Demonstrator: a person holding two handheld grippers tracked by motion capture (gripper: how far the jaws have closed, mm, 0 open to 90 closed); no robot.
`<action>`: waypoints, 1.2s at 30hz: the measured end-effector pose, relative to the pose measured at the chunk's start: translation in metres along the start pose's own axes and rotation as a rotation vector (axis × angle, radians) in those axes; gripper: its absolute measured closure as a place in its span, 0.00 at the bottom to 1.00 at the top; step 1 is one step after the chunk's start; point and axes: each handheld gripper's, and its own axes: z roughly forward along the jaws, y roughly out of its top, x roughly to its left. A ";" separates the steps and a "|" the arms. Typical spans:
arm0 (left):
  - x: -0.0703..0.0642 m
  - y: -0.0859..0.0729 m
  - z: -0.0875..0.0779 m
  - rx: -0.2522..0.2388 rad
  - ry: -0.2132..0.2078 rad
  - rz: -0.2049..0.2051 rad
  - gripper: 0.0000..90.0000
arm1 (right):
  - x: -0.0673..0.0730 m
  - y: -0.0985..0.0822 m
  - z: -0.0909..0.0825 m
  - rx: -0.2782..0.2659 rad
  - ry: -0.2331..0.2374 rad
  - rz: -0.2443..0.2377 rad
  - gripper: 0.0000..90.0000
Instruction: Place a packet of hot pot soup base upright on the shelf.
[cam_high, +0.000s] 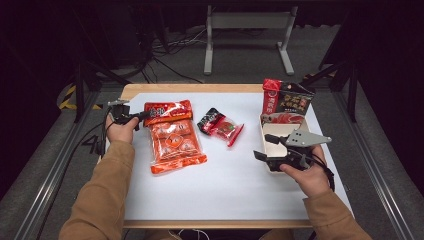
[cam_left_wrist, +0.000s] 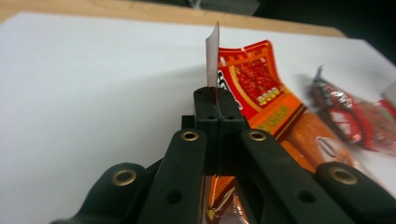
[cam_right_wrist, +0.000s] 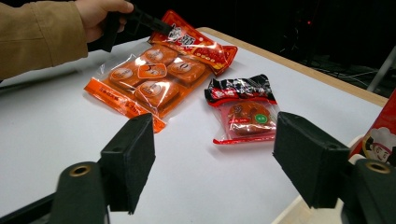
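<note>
The left gripper (cam_high: 141, 116) is pinching the sealed edge of the red sauce packet (cam_high: 168, 111), which is lying across the orange snack pack (cam_high: 176, 145) on the worktop (cam_high: 225, 185). The packet looks light, floppy and slick, so the flat seam is giving the surest hold. The right gripper (cam_high: 264, 147) is hanging wide apart, empty.

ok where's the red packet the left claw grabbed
In the high view the red packet is at the table's left rear, its edge pinched in the left claw and its far end overlapping the orange packet.
</note>
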 end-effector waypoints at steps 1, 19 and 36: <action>-0.002 0.001 -0.002 -0.003 -0.007 0.005 1.00 | 0.000 0.000 0.000 0.002 0.002 0.000 0.36; -0.063 0.025 -0.049 -0.104 -0.078 0.188 1.00 | 0.004 0.004 0.003 0.006 0.034 -0.006 0.42; -0.147 0.037 -0.093 -0.214 -0.252 0.363 1.00 | 0.008 0.012 0.007 -0.010 0.055 -0.011 0.44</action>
